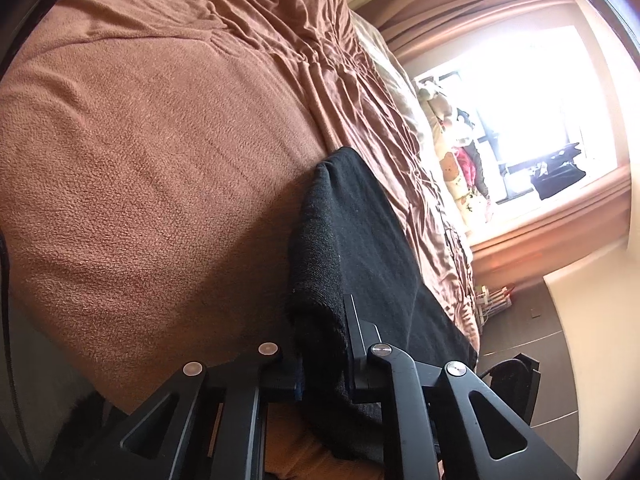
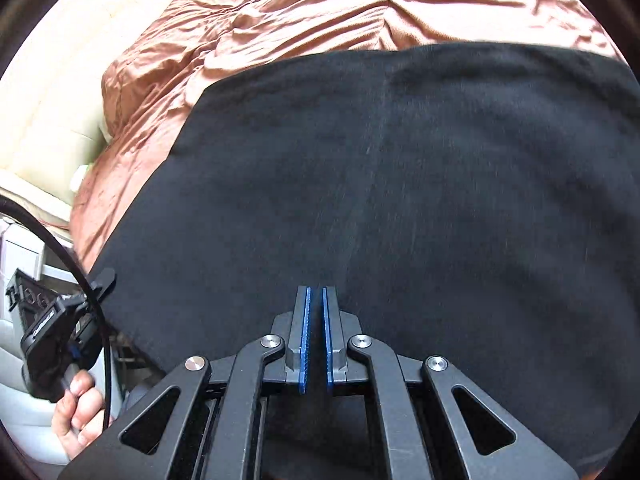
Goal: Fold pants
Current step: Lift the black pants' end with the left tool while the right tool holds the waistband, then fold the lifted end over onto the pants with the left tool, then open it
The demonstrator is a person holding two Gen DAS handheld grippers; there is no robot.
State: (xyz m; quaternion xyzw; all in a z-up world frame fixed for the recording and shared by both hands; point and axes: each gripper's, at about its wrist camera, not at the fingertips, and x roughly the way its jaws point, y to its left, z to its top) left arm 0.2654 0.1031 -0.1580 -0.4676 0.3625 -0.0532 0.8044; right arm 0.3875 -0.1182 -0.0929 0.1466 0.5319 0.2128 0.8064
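Nearest the left wrist lens, the left gripper (image 1: 324, 344) has its two jaws clamped on a bunched fold of the one pair of black pants (image 1: 360, 248), the cloth filling the gap between them and hiding the left jaw almost wholly. From there the pants run away in a narrow dark strip over the bed (image 1: 140, 160), which carries a brown fleece blanket (image 1: 120, 128) and, beyond it, a crumpled brown quilt (image 1: 280, 20). One bright window (image 1: 540, 100) stands past the far side of the bed, with a heap of patterned cloth (image 1: 452, 160) beside it. In the right wrist view, the right gripper (image 2: 316, 320) hangs over the broad flat spread of the pants (image 2: 400, 180), its two blue-padded jaws drawn together with only a slit between them and nothing held. The pants lie on the quilt (image 2: 280, 20). At the lower left of this view one hand (image 2: 78, 408) grips the handle of the left gripper.
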